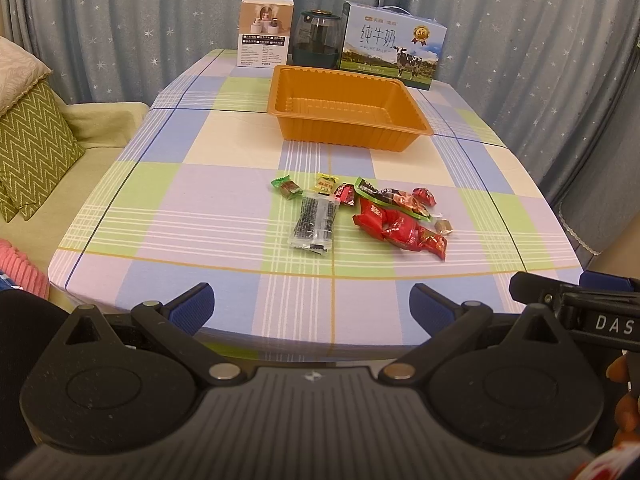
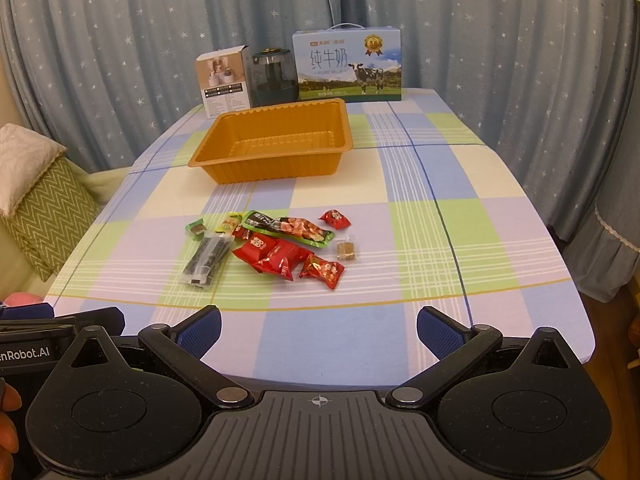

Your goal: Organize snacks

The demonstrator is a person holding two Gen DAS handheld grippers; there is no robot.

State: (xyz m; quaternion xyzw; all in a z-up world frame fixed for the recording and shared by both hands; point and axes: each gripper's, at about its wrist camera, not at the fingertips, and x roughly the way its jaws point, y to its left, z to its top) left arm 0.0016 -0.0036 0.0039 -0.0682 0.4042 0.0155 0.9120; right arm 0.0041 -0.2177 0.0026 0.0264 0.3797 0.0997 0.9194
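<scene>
Several wrapped snacks lie in a loose pile mid-table: a clear pack of dark strips, red packets, a long green-edged pack, a small green candy and a brown cube candy. An empty orange plastic tray stands behind them. My left gripper is open and empty above the table's near edge. My right gripper is open and empty there too, well short of the snacks.
A small white box, a dark jar and a milk carton box stand along the far edge. A sofa with green cushions is at the left. Starry curtains hang behind.
</scene>
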